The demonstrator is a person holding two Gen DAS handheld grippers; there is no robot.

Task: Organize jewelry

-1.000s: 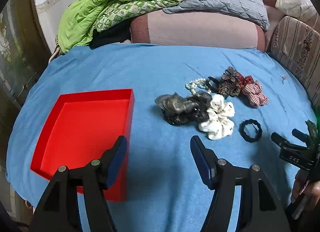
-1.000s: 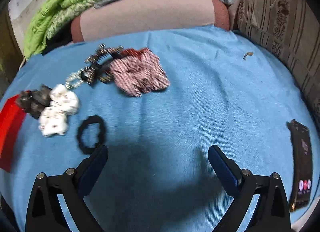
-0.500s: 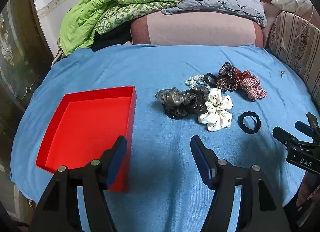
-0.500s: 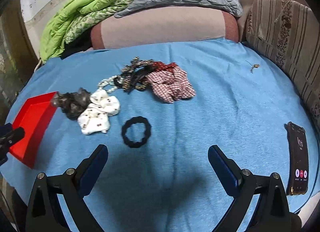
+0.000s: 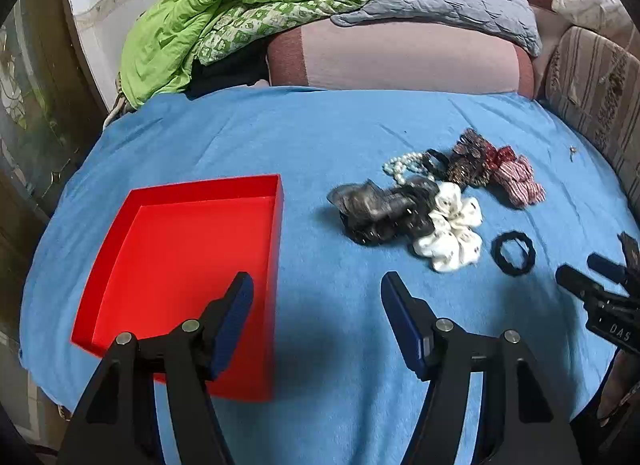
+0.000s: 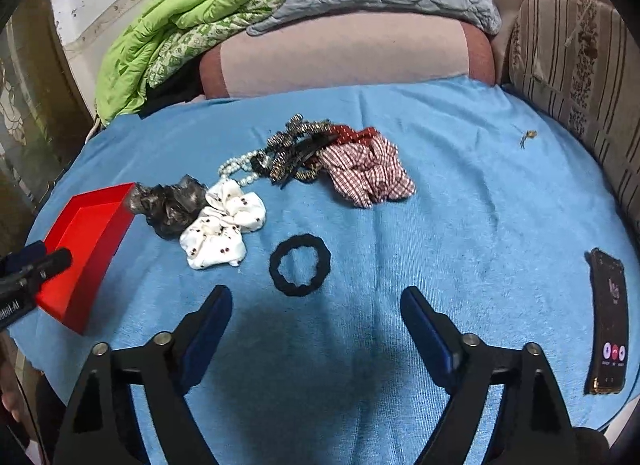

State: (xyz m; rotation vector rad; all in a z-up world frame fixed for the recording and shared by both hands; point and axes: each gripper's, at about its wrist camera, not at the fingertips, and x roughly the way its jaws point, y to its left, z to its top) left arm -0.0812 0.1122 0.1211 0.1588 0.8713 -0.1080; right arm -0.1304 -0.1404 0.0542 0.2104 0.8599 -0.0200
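Left gripper [image 5: 316, 297] sits about half open with nothing in it, hanging over the red tray's [image 5: 276, 257] near corner on the blue sheet [image 5: 320, 137]. Right view: right gripper [image 6: 316, 307] is closing, empty, black hair tie [image 6: 300, 271] lying just ahead, white scrunchie [image 6: 222, 229] left of it.

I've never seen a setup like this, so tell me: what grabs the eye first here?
Probably the bright red tray, empty on the blue cloth at the left. To its right lies a jumble of hair ties: a white scrunchie, a checked red one and a black ring set apart. The right gripper, closing on nothing, points at that ring.
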